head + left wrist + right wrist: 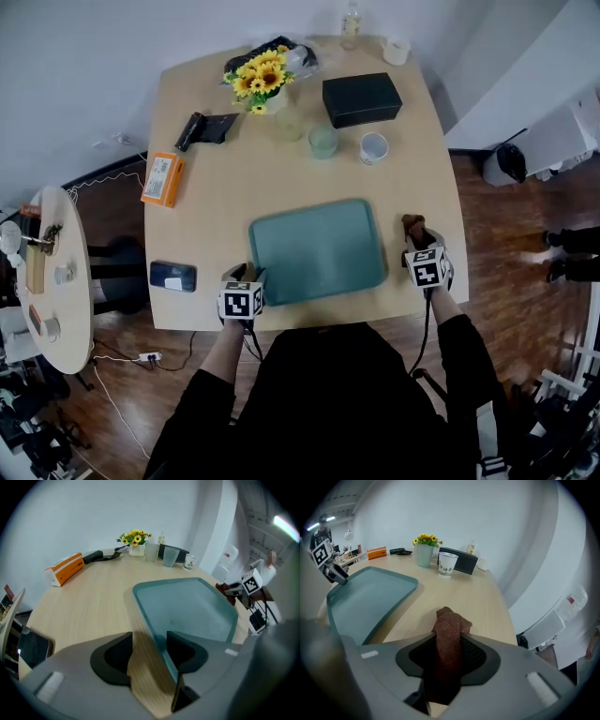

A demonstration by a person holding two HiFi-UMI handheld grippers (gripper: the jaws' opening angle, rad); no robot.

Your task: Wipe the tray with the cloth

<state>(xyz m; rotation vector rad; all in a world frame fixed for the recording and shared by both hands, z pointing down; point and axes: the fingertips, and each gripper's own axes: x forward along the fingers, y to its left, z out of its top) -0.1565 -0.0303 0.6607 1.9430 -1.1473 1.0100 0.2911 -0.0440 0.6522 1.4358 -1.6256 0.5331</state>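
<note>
The teal tray [319, 248] lies flat on the pale wooden table [211, 211], close to the near edge and in front of the person; its inside is bare; the left gripper [253, 277] sits at the tray's near left corner with its jaws apart, and in the left gripper view the tray's rim runs up through the gap, one jaw over the table and the other over the tray, neither pad pressing on it; the right gripper [418, 236] stands just beside the tray's right edge, on the table and not on the tray, its jaws closed on a reddish-brown cloth [451, 620]; the cloth fills the gap between the pads and its bunched end pokes out beyond the jaw tips onto the wood; farther back on the table, well apart from the tray, stand a pot of sunflowers [260, 77], a black box [362, 98], a green glass [322, 141] and a white cup [373, 147]; an orange box [161, 178] lies near the left edge and a dark phone [173, 276] near the left gripper.
</note>
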